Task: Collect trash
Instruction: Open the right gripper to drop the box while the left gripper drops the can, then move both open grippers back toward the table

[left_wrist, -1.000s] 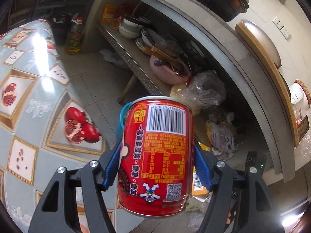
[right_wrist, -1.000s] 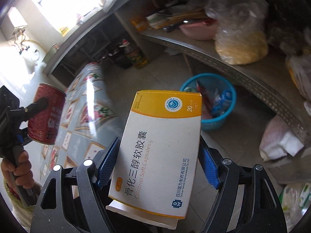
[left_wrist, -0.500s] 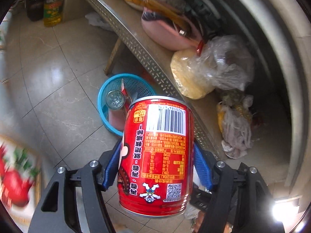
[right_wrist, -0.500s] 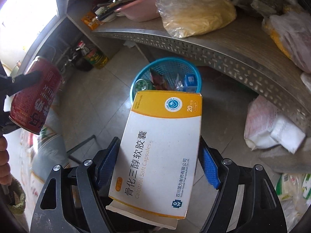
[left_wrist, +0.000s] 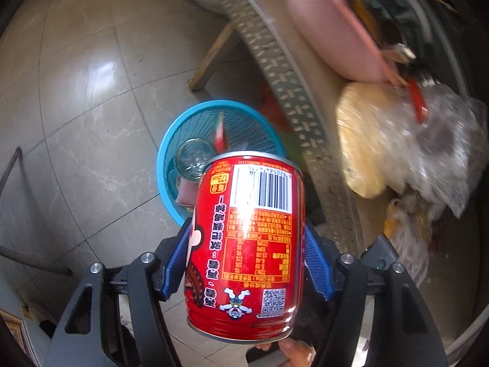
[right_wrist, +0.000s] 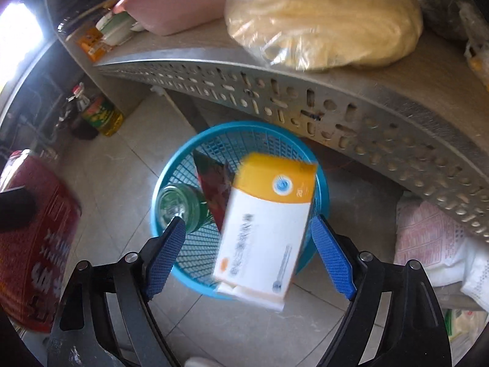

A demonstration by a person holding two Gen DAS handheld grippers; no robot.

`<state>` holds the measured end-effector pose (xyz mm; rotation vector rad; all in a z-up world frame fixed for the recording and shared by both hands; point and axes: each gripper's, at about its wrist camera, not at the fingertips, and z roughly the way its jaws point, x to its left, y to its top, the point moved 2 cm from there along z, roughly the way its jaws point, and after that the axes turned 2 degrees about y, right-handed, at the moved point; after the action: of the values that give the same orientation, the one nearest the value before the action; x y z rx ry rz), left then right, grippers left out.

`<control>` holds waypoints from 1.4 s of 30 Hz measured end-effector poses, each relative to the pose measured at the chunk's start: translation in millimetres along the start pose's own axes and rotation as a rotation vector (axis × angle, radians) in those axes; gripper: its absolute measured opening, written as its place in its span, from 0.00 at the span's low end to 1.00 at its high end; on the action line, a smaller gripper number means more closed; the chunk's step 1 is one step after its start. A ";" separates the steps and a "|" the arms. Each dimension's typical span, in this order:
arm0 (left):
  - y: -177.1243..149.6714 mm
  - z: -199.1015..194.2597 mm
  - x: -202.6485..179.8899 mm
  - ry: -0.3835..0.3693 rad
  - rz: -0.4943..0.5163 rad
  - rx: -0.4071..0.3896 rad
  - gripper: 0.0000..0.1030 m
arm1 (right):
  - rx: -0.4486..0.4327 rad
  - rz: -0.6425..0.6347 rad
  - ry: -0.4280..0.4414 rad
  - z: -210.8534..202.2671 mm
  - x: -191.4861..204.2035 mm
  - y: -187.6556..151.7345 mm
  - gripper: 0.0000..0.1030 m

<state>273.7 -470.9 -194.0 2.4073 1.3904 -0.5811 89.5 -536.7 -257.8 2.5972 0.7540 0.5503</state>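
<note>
Above the blue basket (right_wrist: 321,183) on the floor, the right claw (right_wrist: 249,246) is opening and the medicine box (right_wrist: 266,229) sits loose between its pads, tilted and apparently dropping. It may clip the rim and land on the tiles. The left claw (left_wrist: 244,260) grips the red can (left_wrist: 247,244) off to the basket's side; released there, it would likely miss and roll.

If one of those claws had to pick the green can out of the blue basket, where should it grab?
Probably from above. The green can leans against the blue basket wall, round end up, so pads across its curved sides near that end fit best; the mesh blocks any side approach.
</note>
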 end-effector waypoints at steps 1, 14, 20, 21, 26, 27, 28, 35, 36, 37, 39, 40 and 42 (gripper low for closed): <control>1.8 2.9 2.6 0.005 -0.003 0.001 0.64 | -0.009 -0.006 -0.011 2.0 -1.4 -1.5 0.80; 12.3 54.8 26.2 0.027 -0.188 0.145 0.64 | -0.051 0.066 0.027 -57.2 -40.7 -37.4 0.81; 26.0 58.3 8.4 -0.069 -0.192 0.088 0.70 | -0.022 0.091 0.033 -59.9 -40.8 -42.3 0.80; 26.4 54.7 3.7 -0.100 -0.180 0.071 0.80 | -0.013 0.090 0.032 -58.6 -39.6 -44.6 0.80; 22.7 32.6 -4.3 -0.111 -0.132 0.034 0.84 | 0.018 0.083 0.031 -58.4 -38.4 -53.3 0.80; 22.4 25.9 -4.3 -0.119 -0.135 0.028 0.84 | 0.021 0.081 0.034 -60.2 -38.2 -56.1 0.80; 21.8 18.5 -4.7 -0.127 -0.133 0.023 0.84 | 0.023 0.077 0.038 -62.5 -37.5 -58.2 0.80; 1.5 -59.0 -10.4 -0.166 -0.026 -0.070 0.84 | 0.015 0.038 0.053 -90.0 -32.1 -74.4 0.80; -5.3 -74.4 -9.5 -0.170 -0.007 -0.086 0.84 | 0.014 0.033 0.054 -94.7 -31.1 -76.1 0.80; -12.5 -89.9 -9.2 -0.175 0.012 -0.107 0.84 | 0.013 0.026 0.053 -101.1 -29.6 -77.9 0.80; -30.0 -121.7 -9.1 -0.189 0.052 -0.157 0.84 | 0.008 0.009 0.057 -114.2 -27.2 -81.6 0.80; -38.6 -136.9 -7.5 -0.199 0.071 -0.180 0.84 | 0.004 -0.007 0.062 -122.6 -25.6 -83.9 0.80; -59.4 -169.3 -3.4 -0.204 0.114 -0.234 0.84 | -0.002 -0.042 0.064 -136.6 -21.7 -87.3 0.80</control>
<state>253.2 -368.8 -47.9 2.1586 1.1593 -0.5816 -27.5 -447.1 -186.9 2.5665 0.8269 0.6243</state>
